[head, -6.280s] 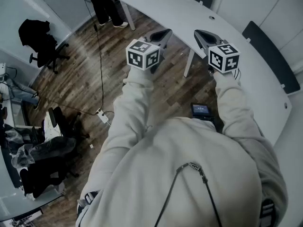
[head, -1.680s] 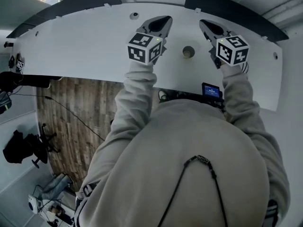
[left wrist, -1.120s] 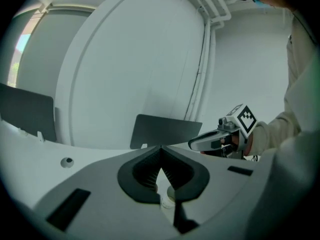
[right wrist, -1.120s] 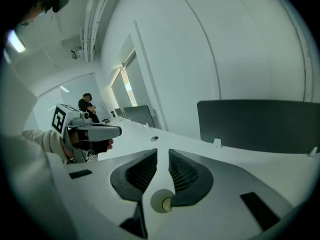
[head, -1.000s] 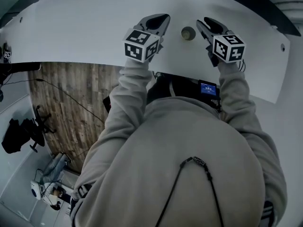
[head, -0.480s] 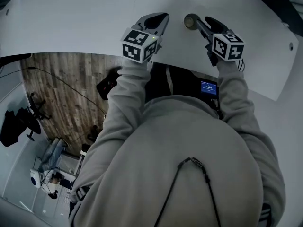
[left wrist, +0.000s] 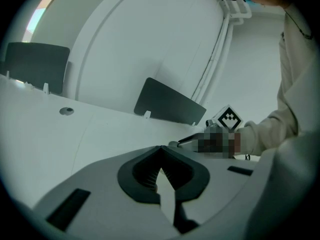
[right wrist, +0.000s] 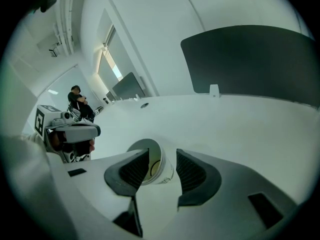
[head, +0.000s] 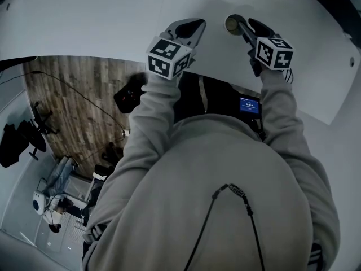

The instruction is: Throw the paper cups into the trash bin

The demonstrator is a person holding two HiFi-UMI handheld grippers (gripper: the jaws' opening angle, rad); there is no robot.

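A white paper cup (right wrist: 161, 168) stands on the white desk (head: 101, 21), its open mouth showing. My right gripper (right wrist: 162, 157) is open around it: the jaws have just been opening and the cup sits between the pads, with a gap on the right side. From the head view the cup (head: 232, 23) shows at the tip of the right gripper (head: 243, 28). To the cup's left my left gripper (head: 190, 27) hovers low over the desk. Its jaws meet at the tip with nothing between them (left wrist: 161, 156). No trash bin is in view.
Dark partition panels (right wrist: 255, 59) (left wrist: 170, 104) stand along the desk's far edge, and a round cable hole (left wrist: 66, 111) lies at the left. Wood floor (head: 73, 95) and a black object (head: 131, 95) show below the desk's near edge. A person sits far off (right wrist: 80, 101).
Both grippers have dropped toward the desk. The right gripper has closed in on the cup, which stood apart between the two grippers a second ago and now sits between its jaws.
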